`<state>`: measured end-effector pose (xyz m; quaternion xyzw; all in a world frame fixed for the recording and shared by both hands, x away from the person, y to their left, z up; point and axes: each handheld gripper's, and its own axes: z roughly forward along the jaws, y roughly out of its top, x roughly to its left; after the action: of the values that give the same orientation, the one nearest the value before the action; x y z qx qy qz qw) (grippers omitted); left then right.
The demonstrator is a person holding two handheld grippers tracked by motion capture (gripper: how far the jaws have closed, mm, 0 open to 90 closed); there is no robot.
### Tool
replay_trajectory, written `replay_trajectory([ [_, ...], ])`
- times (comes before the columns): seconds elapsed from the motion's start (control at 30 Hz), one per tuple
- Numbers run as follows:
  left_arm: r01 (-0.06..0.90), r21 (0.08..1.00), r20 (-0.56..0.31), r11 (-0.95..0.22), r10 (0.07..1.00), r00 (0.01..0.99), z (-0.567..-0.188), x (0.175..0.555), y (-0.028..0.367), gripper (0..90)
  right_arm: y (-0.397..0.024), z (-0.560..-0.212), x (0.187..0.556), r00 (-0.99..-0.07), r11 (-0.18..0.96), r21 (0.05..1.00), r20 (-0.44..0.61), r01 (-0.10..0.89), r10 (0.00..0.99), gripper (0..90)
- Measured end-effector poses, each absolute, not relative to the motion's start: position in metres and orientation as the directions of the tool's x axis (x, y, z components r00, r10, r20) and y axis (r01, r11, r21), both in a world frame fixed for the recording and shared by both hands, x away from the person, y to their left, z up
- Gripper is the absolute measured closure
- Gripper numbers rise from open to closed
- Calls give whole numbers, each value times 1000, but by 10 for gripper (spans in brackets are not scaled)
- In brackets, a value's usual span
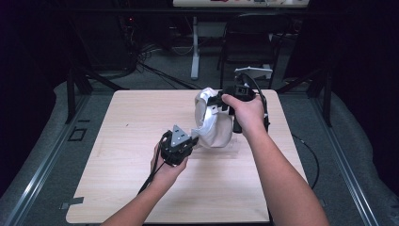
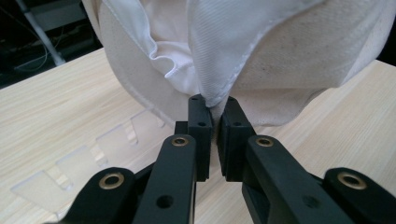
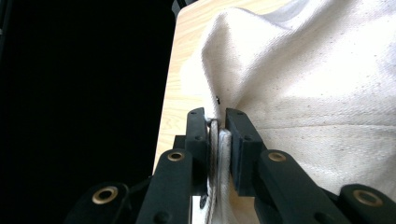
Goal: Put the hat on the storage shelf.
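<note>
Nearest the person, the left gripper [image 1: 190, 141] sits low over the wooden table [image 1: 122, 141], its jaws pressed together on the lower hem of a cream canvas bag [image 1: 211, 120]. In the left gripper view the fabric edge [image 2: 215, 100] runs down into the narrow slit between the pads, so the pinch takes just the rim of the cloth. Just beside the bag's lower edge, flat on the table, lies a clear plastic strip with notched tabs [image 2: 70, 170]; what it is for I cannot tell.

Farther out and higher, the right gripper [image 1: 221, 101] is clamped on the bag's upper rim. The right gripper view shows a corded seam [image 3: 218, 144] squeezed between its jaws, with the canvas draping away from it.

Held at two opposite points of the rim, one low and near, one high and far, the bag hangs stretched between the grippers, clear of the table at its top and close to it at its bottom. This looks like a hold meant to spread the mouth open or to straighten the cloth. Its long axis runs from the left gripper up and away toward the right gripper, and the opening, with paler lining [image 2: 173, 42] showing inside, faces toward the person's left.

Beyond the table, a dark chair [image 1: 249, 42] stands on the floor.
</note>
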<state>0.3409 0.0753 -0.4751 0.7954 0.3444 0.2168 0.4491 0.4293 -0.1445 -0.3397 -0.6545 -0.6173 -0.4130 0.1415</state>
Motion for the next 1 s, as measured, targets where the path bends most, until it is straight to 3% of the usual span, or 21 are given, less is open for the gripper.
replay_trajectory([
  [0.13, 383, 857, 6, -345, 750, 661, -476, 341, 79, 858, -139, -342, 430, -110, -180, 322, 709, 930, 697, 812],
  [0.23, 435, 844, -64, -313, 748, 661, -482, 344, 86, 860, -135, -344, 430, -116, -167, 320, 703, 932, 702, 813],
  [0.33, 464, 815, -56, -347, 750, 659, -488, 348, 87, 860, -131, -348, 431, -112, -155, 318, 682, 935, 723, 813],
  [1.0, 443, 831, -51, -337, 746, 664, -492, 346, 88, 829, -131, -359, 434, -111, -152, 312, 684, 938, 721, 810],
])
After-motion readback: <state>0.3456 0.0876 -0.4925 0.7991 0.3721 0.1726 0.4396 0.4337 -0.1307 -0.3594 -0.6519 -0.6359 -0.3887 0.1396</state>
